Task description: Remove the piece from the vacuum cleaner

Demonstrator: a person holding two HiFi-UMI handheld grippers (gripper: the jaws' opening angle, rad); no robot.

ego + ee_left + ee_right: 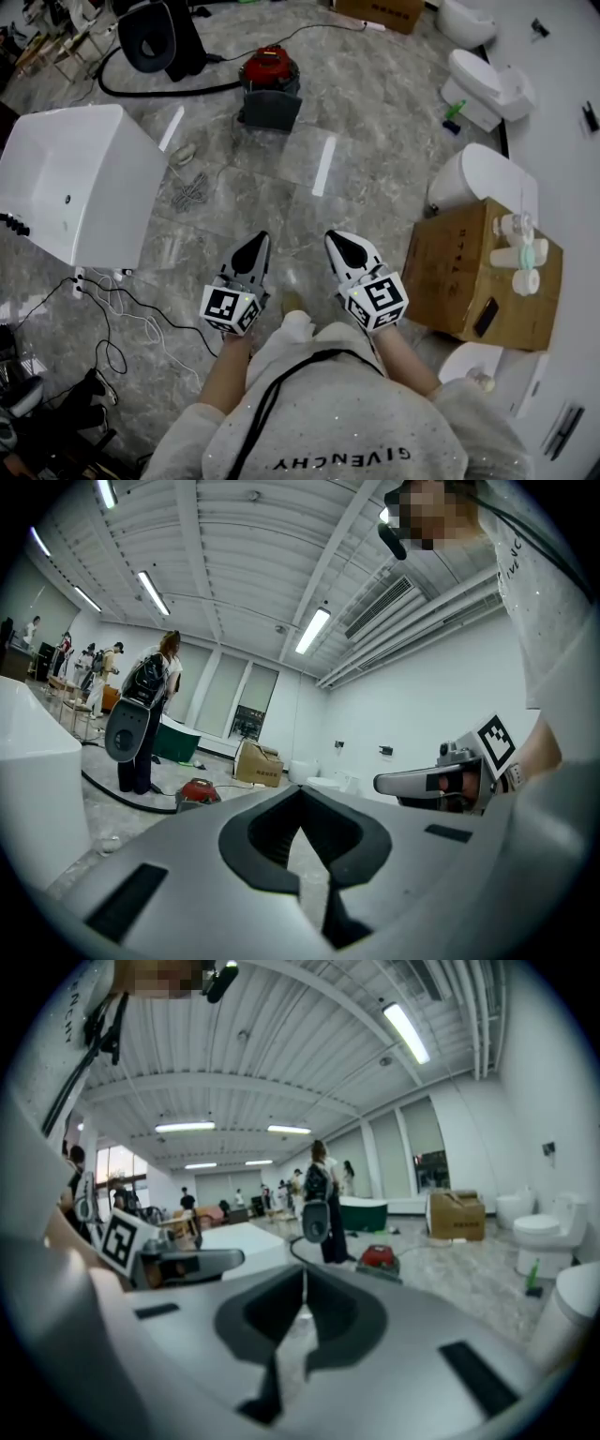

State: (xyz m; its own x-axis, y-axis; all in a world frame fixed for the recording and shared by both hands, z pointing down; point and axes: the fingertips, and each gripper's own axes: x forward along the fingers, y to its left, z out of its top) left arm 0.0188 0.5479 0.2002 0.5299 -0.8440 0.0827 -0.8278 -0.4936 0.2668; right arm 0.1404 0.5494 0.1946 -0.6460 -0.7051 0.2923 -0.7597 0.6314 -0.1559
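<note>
The vacuum cleaner (270, 82), red-topped on a dark base, is seen on the floor near its far edge, well apart from both grippers. A black hose (150, 91) is laid from it toward the far left corner. Which piece is meant cannot be told from here.

The left hand-held gripper (257, 242) and the right hand-held gripper (337, 240) are held side by side, each clenched on nothing. The step in hand is judged to be the approach, and the jaws are best released only once the piece is squarely faced.

A white cabinet (75, 178) with loose cables (112, 323) at the floor's left edge, and a cardboard box (469, 272) at its right, should be skirted. Nothing large is seen on the straight path.
</note>
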